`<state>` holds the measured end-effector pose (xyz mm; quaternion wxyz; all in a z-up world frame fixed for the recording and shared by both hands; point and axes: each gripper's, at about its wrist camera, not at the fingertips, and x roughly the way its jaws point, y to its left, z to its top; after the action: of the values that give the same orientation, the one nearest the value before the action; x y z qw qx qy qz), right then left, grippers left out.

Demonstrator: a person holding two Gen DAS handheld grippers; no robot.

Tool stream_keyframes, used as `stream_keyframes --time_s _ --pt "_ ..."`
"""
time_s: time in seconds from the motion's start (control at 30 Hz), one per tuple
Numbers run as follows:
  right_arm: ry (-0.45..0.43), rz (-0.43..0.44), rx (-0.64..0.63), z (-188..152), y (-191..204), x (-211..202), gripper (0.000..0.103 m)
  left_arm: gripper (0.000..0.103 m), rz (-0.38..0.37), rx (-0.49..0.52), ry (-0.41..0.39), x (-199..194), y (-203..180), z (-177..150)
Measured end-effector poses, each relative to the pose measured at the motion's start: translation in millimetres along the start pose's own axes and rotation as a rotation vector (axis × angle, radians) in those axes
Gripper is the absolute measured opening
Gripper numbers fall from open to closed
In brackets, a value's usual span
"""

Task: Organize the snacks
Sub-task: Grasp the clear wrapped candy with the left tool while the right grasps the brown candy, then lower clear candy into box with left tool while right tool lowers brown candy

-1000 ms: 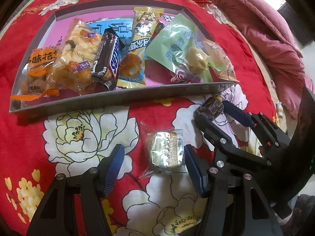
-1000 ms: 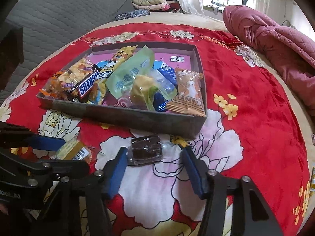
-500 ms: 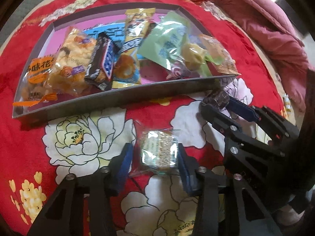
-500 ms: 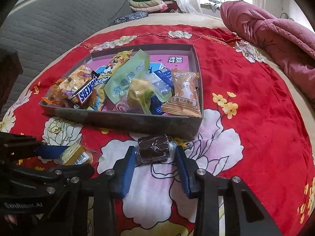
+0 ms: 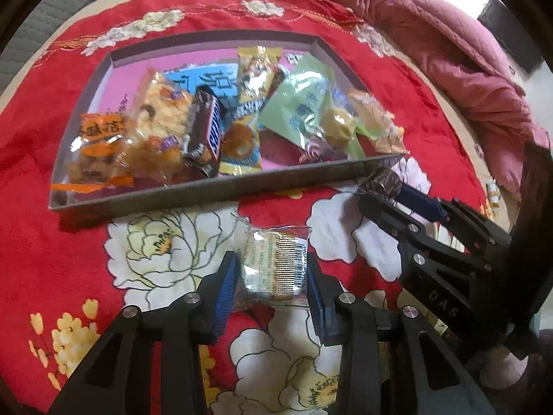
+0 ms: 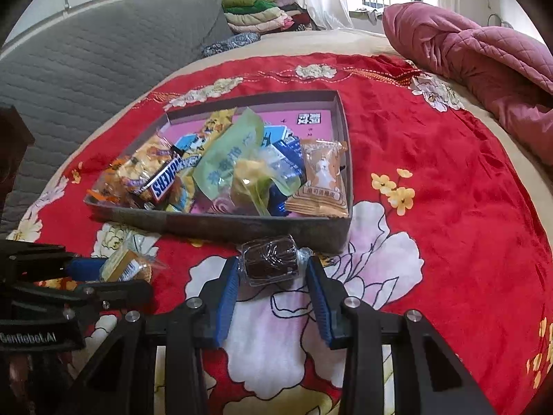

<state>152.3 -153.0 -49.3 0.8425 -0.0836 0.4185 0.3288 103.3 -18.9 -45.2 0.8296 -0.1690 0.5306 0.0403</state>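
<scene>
A clear-wrapped pale biscuit snack (image 5: 273, 263) with a gold barcode side sits between the blue pads of my left gripper (image 5: 271, 288). Its jaws are closing and the pads press on the wrapper, just above the red flowered cloth. My right gripper (image 6: 273, 288) is shut on a dark chocolate cake in clear wrap (image 6: 269, 257), held in front of the grey snack tray (image 6: 242, 224). In the left wrist view the right gripper (image 5: 389, 192) shows at the right with that dark cake (image 5: 380, 181) at its tips. The tray (image 5: 214, 190) holds several packets.
The tray lies on a red floral cloth (image 6: 432, 159) over a bed. A pink quilted blanket (image 6: 484, 55) is heaped at the right, a grey quilted headboard (image 6: 86, 58) at the left, and folded clothes (image 6: 259, 14) at the back.
Both grippers have closed in from wide open onto their snacks. The left one has risen slightly with the biscuit packet; the right one has hardly moved.
</scene>
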Motion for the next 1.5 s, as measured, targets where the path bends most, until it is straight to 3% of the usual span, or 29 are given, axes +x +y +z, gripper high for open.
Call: stream_keyframes --time_s 0.4,0.7,1.5 --pt "-0.127 0.014 -0.079 8 22 -29 0.039 0.039 0.021 -0.042 -0.105 -37 21 14" --pt "-0.181 0.019 -0.033 21 27 -36 0.039 0.039 0.063 -0.060 -0.167 -51 32 22" --pt "-0.135 0.035 -0.037 45 56 13 0.039 0.039 0.084 -0.153 -0.198 -34 69 57"
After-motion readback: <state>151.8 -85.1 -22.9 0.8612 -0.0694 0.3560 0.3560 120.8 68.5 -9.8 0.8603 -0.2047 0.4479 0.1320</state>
